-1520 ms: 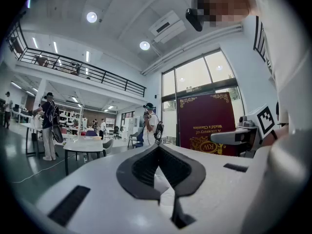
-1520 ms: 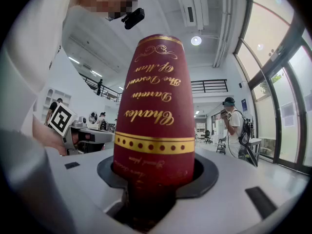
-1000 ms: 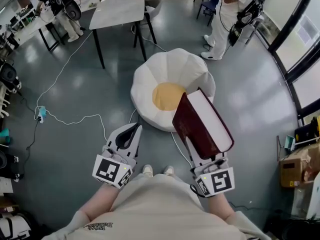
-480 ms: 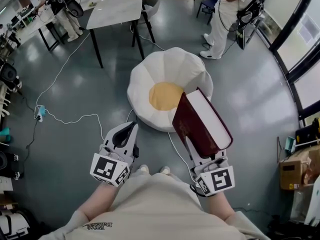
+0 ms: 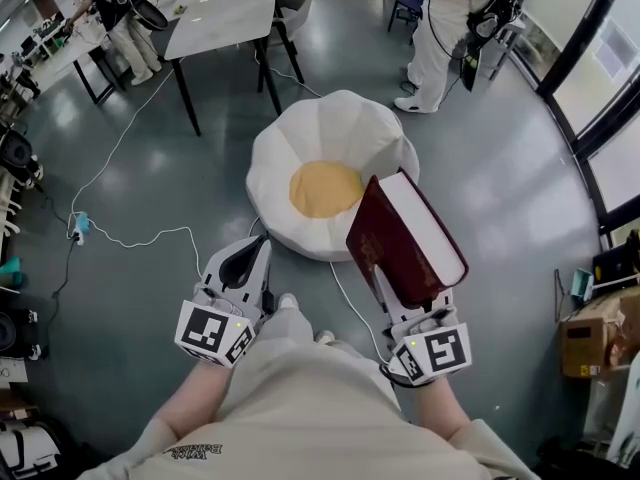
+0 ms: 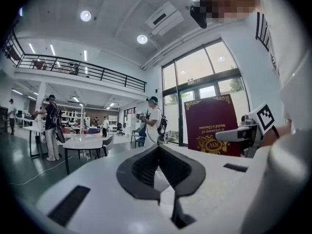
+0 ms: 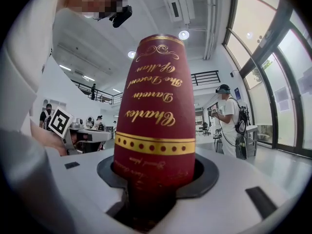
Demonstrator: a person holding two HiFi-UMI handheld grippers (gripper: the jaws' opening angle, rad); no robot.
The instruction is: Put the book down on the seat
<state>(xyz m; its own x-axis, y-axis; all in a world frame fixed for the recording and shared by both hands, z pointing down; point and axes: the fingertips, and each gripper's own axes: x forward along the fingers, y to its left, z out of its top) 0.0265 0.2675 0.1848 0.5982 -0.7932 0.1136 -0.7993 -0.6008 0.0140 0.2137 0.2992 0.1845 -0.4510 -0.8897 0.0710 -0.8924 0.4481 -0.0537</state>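
Observation:
A thick dark red book (image 5: 400, 238) with gold lettering stands upright in my right gripper (image 5: 392, 293), whose jaws are shut on its spine end (image 7: 153, 130). The seat, a white beanbag (image 5: 330, 143) with a yellow centre, lies on the floor just ahead and left of the book. The book hangs in the air near the beanbag's front right edge, apart from it. My left gripper (image 5: 240, 273) is held low beside it, shut with nothing in it (image 6: 158, 172). In the left gripper view the book's cover (image 6: 212, 126) shows at the right.
A grey table (image 5: 225, 23) with black legs stands behind the beanbag. A white cable and a power strip (image 5: 82, 226) lie on the floor at left. One person (image 5: 450, 28) stands at the far right. Glass walls and a cardboard box (image 5: 590, 333) line the right side.
I have stepped forward, so the beanbag sits a little nearer and further left in view. The book stays in the right gripper, and the left gripper has not opened.

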